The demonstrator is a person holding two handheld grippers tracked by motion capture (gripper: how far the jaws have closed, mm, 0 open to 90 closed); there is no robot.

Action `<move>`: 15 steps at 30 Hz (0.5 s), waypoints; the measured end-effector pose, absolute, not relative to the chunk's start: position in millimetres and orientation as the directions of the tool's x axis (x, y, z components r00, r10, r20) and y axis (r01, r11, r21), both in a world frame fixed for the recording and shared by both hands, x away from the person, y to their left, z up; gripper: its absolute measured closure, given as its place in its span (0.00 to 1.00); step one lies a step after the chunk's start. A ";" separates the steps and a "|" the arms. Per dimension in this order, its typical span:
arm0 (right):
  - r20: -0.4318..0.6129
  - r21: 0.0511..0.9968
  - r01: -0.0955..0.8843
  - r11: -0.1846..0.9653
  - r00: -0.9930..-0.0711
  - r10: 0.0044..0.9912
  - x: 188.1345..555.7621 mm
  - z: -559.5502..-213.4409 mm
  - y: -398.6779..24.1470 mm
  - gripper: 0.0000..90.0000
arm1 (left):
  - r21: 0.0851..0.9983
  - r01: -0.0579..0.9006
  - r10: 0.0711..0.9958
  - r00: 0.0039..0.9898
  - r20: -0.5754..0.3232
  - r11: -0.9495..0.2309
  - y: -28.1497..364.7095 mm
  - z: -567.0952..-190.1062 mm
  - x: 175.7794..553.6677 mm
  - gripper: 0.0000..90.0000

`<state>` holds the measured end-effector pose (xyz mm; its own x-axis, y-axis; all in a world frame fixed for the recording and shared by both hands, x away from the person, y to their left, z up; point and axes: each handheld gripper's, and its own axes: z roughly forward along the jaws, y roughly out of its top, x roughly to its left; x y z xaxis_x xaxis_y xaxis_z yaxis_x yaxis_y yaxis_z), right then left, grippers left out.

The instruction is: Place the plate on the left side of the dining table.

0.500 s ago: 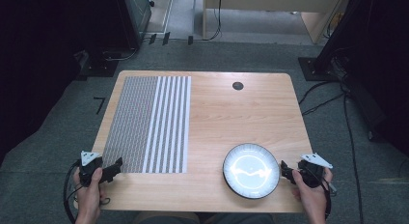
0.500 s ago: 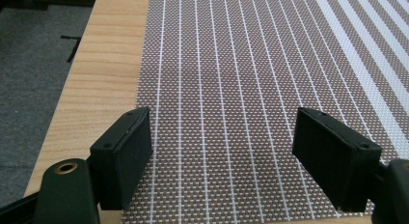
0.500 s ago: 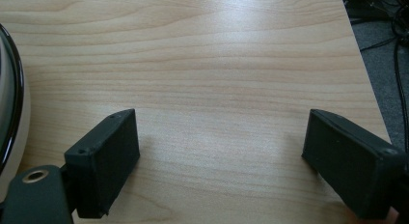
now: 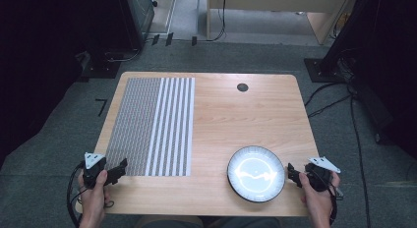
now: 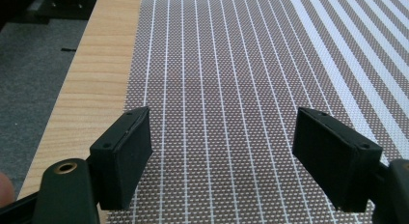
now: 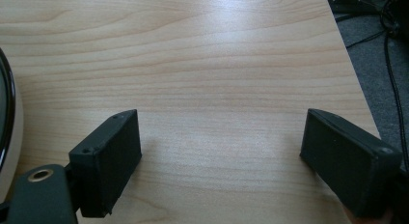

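Note:
A woven grey placemat (image 4: 150, 125) with white stripes lies flat on the left half of the wooden table (image 4: 236, 115). A dark-rimmed white plate (image 4: 256, 173) sits near the front right. My left gripper (image 4: 120, 167) hovers at the mat's near left corner, open, with nothing between its jaws; in the left gripper view the placemat (image 5: 231, 79) runs under the left gripper (image 5: 222, 156). My right gripper (image 4: 292, 172) is open just right of the plate, apart from it. The right gripper (image 6: 222, 156) is over bare wood, with the plate's rim (image 6: 6, 118) at the far left.
A small round black grommet (image 4: 242, 87) sits in the table's far middle. Grey carpet floor (image 4: 59, 139) surrounds the table, with cables (image 4: 354, 125) on the right. Dark furniture stands at the back left and right.

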<state>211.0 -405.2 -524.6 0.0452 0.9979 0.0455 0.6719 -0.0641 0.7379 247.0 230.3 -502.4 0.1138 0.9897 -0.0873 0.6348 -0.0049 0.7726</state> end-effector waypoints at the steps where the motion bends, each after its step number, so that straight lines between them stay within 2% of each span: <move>1: 0.049 0.738 0.671 -0.066 0.045 0.998 210.7 -524.4 -405.0 0.15 | 0.775 0.632 0.990 0.111 -0.084 -0.005 229.2 -501.9 247.0 0.24; 15: 0.057 0.764 0.641 -0.072 0.044 0.997 204.3 -511.2 -399.7 0.16 | 0.772 0.635 0.985 0.152 -0.081 -0.034 210.3 -501.2 247.0 0.22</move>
